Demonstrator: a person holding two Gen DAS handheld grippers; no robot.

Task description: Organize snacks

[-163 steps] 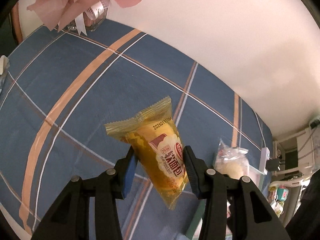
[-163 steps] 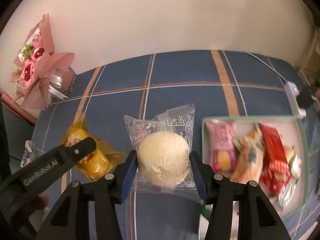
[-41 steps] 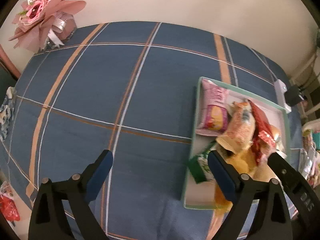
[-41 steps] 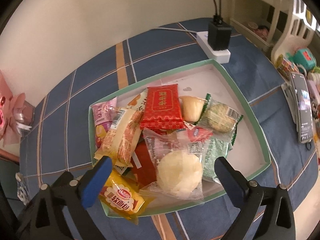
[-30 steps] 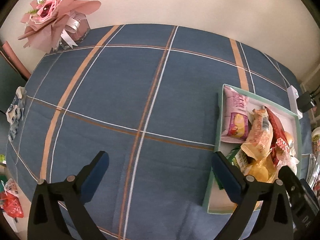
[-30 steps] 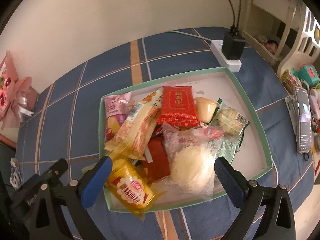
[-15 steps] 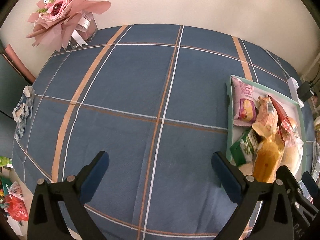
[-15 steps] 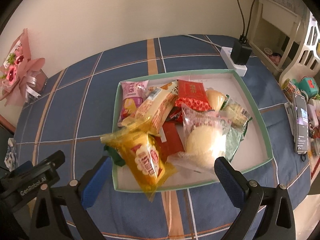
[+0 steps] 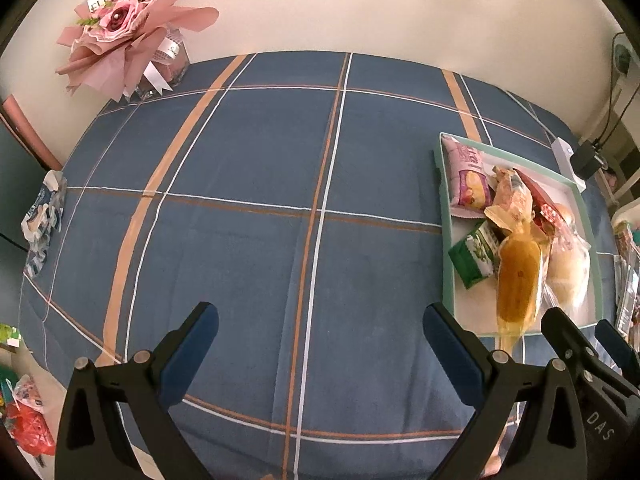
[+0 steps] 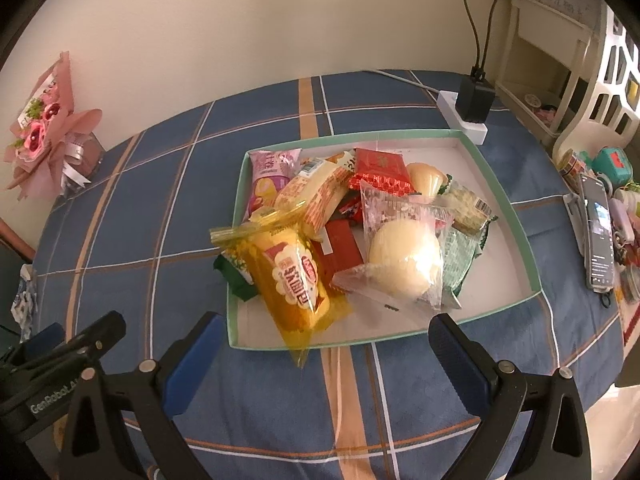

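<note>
Right wrist view: snacks piled in green-rimmed tray (image 10: 508, 204) on plaid cloth, yellow bread pkt (image 10: 294, 276) overhanging its near edge. Right gripper (image 10: 324, 350) & left gripper (image 9: 320, 338) both spread wide, empty, above cloth.

You have a pink bouquet (image 9: 128, 28) at ten o'clock, a power strip (image 10: 460, 118) and phone (image 10: 598, 232) toward two.
</note>
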